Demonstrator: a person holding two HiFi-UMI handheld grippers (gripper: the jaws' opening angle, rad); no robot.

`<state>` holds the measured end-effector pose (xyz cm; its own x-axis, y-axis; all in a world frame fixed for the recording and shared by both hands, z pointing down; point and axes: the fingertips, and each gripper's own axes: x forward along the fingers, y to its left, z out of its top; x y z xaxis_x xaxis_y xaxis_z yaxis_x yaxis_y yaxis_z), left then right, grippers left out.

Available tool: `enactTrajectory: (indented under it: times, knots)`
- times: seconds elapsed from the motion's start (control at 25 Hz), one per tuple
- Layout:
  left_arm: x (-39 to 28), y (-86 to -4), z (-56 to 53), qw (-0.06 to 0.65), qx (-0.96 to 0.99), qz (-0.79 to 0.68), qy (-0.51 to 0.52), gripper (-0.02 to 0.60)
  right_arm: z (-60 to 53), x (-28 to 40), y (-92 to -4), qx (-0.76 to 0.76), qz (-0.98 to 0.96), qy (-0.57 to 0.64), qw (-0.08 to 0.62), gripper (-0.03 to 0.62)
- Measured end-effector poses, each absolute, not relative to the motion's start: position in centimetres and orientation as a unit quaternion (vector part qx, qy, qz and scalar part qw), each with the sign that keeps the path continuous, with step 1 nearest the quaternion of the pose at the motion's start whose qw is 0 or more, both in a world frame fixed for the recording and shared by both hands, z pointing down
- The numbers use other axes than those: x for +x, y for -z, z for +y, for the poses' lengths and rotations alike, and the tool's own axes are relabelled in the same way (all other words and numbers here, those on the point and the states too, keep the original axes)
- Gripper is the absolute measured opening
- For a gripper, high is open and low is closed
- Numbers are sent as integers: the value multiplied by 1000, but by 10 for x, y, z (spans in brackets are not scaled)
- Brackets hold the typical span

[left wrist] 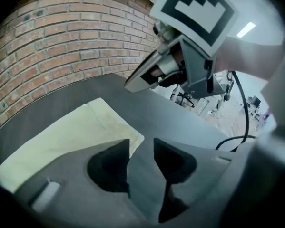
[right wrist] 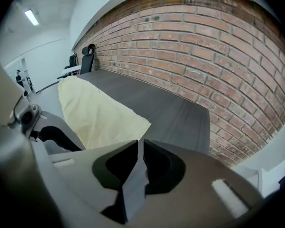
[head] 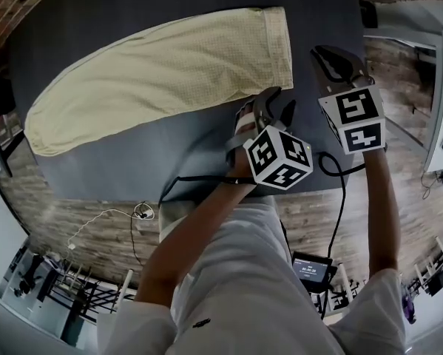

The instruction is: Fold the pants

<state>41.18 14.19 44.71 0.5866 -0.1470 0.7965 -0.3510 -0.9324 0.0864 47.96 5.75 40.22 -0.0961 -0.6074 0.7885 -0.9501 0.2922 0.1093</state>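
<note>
Left fingers [left wrist: 111, 167] stand apart, nothing between them. Right fingers [right wrist: 121, 167] show me only a slim gap, also empty. Just beyond both, the yellow pants [head: 169, 69] lie flat on the dark counter [head: 132, 161], banded end nearest.

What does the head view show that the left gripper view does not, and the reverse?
Only the head view: the whole length of the yellow pants, the person's arms, the left gripper from above and a small screen near the waist. Only the left gripper view: the left jaws from close, apart with bare table between them, and a ceiling light. Both: the near end of the pants, the table and the right gripper.
</note>
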Motion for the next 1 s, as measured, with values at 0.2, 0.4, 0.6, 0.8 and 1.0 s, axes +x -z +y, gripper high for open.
enactTrajectory:
  times: [0.2,0.4,0.6,0.8,1.0]
  knots:
    - [429,-474,137,102,870,-153,-457,179,44,487,-412,537,-713,-223,392,51]
    - [438,-482,127,81,861,-181,-468,167,33,487,-422,519,-728,-227,386,51]
    - [437,-483,118,49,846,-195,-493,98,22,487,-426,509,-737,-237,376,57]
    - [439,-484,124,30,845,-164,-509,141,10,483,-426,501,-743,-230,380,57]
    - [435,-485,109,43,838,-205,-504,46,7,475,-429,492,-746,-230,385,57]
